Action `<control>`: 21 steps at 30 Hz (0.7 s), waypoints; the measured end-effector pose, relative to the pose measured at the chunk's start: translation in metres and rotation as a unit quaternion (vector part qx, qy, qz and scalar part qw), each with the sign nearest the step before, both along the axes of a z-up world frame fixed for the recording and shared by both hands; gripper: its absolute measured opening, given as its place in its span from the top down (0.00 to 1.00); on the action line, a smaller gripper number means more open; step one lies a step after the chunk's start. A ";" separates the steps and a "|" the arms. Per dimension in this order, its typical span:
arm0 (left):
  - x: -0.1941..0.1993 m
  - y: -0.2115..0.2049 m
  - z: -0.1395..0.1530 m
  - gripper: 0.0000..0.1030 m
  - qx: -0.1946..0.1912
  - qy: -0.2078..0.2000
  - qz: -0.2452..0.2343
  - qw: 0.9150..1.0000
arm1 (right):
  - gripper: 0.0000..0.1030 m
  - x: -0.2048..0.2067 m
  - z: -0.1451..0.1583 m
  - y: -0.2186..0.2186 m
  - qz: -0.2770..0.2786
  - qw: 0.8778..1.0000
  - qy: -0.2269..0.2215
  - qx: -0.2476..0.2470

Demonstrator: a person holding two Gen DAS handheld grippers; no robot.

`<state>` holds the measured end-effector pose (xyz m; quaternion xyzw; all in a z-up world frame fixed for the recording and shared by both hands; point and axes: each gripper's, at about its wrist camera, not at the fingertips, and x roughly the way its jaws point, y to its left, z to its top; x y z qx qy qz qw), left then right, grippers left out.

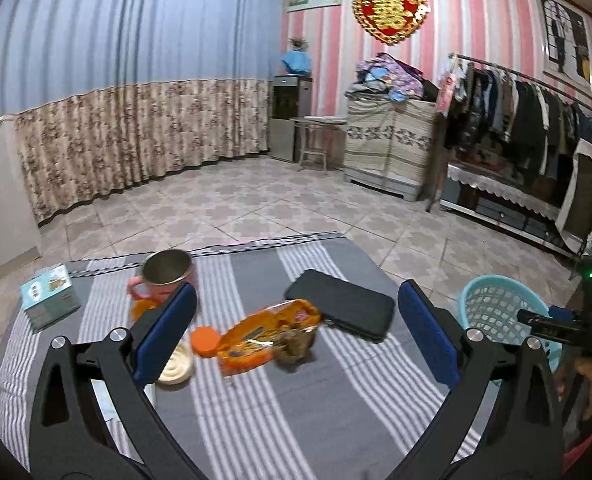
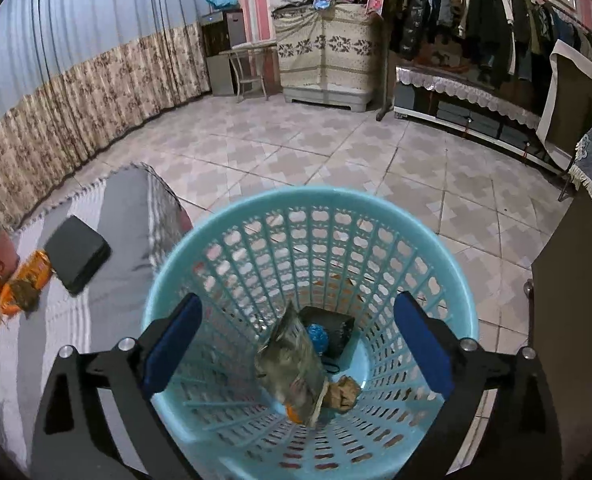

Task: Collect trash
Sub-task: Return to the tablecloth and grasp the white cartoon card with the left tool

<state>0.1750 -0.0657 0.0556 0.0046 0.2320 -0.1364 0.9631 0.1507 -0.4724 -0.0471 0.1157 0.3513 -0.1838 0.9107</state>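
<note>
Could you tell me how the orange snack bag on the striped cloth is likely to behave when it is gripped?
The bag looks crinkled and torn open, so probably floppy, light, and apt to spill crumbs.

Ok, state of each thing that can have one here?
left gripper: open, empty
right gripper: open, empty, over basket
basket: upright, trash inside
orange snack bag: opened, lying on cloth
pink mug: tilted, lid off
orange lid: loose, flat

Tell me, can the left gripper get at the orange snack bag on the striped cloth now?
Probably yes. The left gripper is open, with the orange snack bag lying between its jaws' lines and nothing over it. The black case touches its far end, so that may get nudged.
</note>
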 end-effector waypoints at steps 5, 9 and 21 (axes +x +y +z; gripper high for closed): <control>-0.007 0.030 -0.002 0.05 0.004 -0.001 0.020 1.000 | 0.08 -0.009 0.022 0.023 0.012 0.999 -0.029 -0.023; -0.014 0.052 -0.004 0.05 0.010 -0.007 0.039 0.999 | 0.08 -0.014 0.040 0.044 0.025 0.998 -0.051 -0.040; -0.028 0.112 -0.012 0.05 0.004 -0.007 0.099 0.995 | 0.06 -0.024 0.072 0.115 0.086 0.989 -0.114 -0.037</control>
